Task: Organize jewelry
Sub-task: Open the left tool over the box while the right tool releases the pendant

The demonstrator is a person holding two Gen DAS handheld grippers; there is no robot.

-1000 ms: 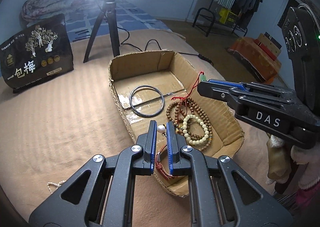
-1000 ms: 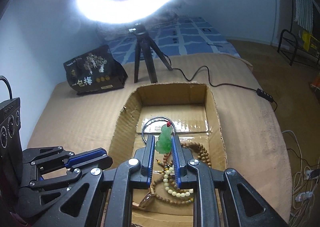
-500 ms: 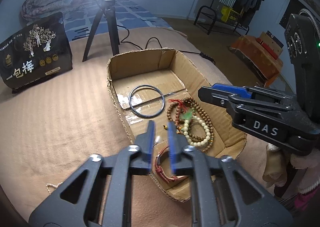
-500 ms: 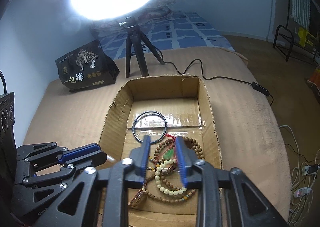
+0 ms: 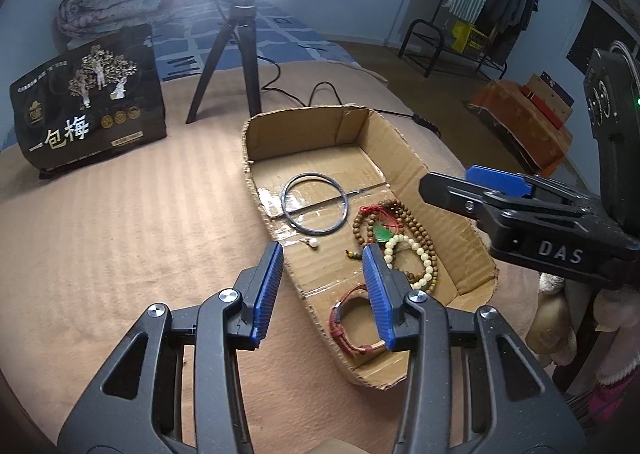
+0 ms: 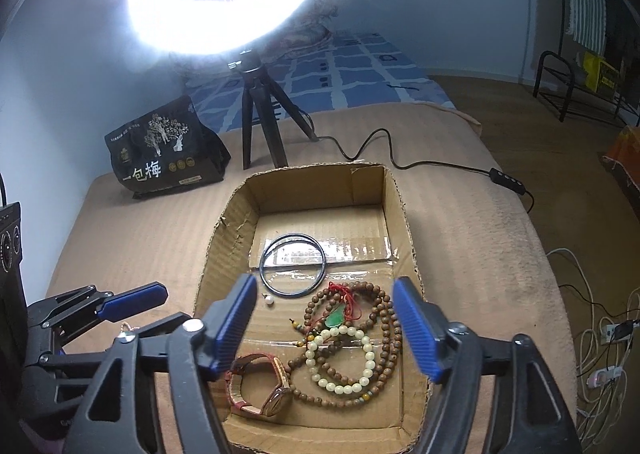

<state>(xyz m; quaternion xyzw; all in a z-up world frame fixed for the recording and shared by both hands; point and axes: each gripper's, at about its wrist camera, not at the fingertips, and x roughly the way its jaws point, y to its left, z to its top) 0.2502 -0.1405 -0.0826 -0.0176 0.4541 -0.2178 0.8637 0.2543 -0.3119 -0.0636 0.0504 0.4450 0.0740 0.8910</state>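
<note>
A shallow cardboard box lies on the tan blanket. In it are a dark bangle, a pearl earring, a green jade pendant on red cord, brown wooden beads, a pale bead bracelet and a red-strap watch. My left gripper is open and empty over the box's near left rim. My right gripper is open and empty above the beads.
A black snack bag and a ring-light tripod stand behind the box. A power cable runs right. A thin chain lies on the blanket left of the box.
Both grippers were shut, the left on the pearl earring and the right on the jade pendant. Both opened; the earring and pendant now lie in the box.
</note>
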